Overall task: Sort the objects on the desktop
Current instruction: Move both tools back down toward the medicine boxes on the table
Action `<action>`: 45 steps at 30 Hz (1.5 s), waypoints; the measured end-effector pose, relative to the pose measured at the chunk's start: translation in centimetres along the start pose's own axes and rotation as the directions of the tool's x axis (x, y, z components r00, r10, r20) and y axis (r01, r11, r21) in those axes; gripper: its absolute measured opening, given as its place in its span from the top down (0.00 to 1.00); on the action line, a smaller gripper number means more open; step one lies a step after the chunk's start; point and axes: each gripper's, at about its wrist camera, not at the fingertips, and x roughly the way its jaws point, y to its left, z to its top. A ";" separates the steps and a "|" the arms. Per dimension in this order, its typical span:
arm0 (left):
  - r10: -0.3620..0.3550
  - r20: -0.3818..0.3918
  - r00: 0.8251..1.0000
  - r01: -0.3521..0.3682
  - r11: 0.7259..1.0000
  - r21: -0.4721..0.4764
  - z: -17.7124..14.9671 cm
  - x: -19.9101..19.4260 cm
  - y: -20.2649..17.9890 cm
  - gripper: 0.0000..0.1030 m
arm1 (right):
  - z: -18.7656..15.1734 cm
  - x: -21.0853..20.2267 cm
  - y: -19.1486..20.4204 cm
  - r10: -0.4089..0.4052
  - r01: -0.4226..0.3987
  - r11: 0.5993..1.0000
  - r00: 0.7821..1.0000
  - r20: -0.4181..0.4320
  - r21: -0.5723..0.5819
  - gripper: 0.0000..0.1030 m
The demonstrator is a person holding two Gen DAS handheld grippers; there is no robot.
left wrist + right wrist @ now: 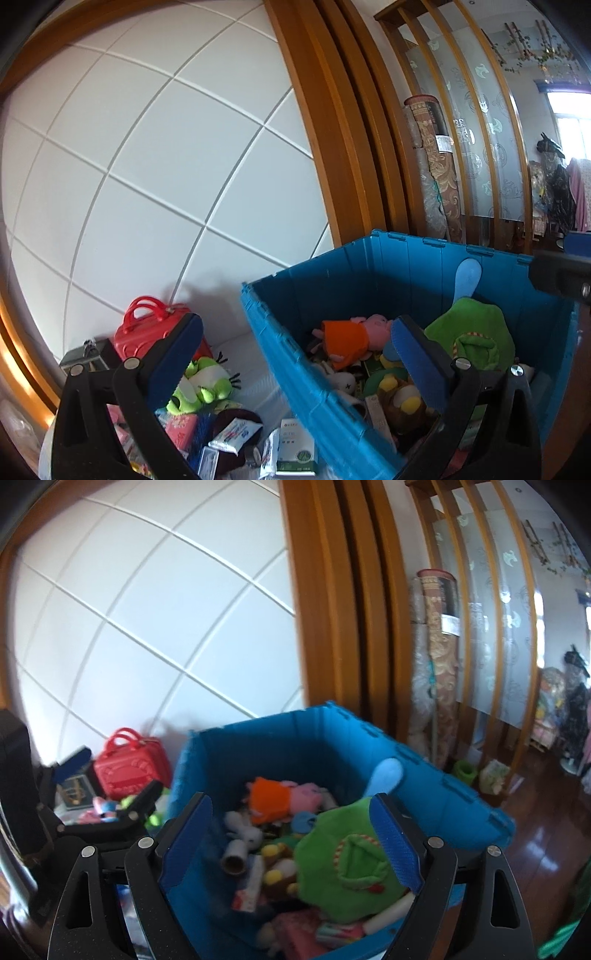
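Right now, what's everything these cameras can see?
Storage crate: one, blue, right of the desk clutter, full of toys.
Pig plush: one, pink with orange dress, inside the crate.
Green plush: one, inside the crate, nearest the right claw.
Paddle-shaped piece: one, light blue, leaning on the crate's far wall.
Toy suitcase: one, red, on the desk by the wall.
Frog plush: one, green and white, on the desk outside the crate.
Rolled carpet: one, patterned brown, upright by the doorframe.
Left claw: open, empty.
Right claw: open, empty, over the crate.
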 end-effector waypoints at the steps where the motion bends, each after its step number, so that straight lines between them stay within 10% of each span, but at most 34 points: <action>1: 0.013 0.003 1.000 -0.013 1.000 -0.011 -0.9 -0.6 0.7 0.00 | -0.3 -0.4 0.5 0.025 -0.025 1.000 1.000 0.011 0.000 0.12; 19: 0.123 -0.111 0.986 -0.127 0.991 -0.030 -14.8 -3.7 15.3 0.00 | -3.9 0.6 13.5 0.155 -0.154 0.983 0.988 0.002 -0.103 0.04; 33: 0.070 -0.226 0.972 -0.059 0.997 0.056 -24.5 -1.6 28.1 0.00 | -11.2 6.5 26.1 0.167 -0.182 0.980 0.971 -0.172 -0.079 0.04; 38: -0.010 -0.319 0.948 0.037 0.996 0.079 -30.1 -0.4 30.6 0.00 | -14.5 8.4 28.4 0.144 -0.165 0.984 0.962 -0.231 -0.073 0.04; 45: -0.214 -0.461 0.861 0.275 0.959 0.068 -37.8 2.7 30.8 0.09 | -20.0 12.5 28.6 0.112 -0.147 0.987 0.920 -0.376 -0.065 0.04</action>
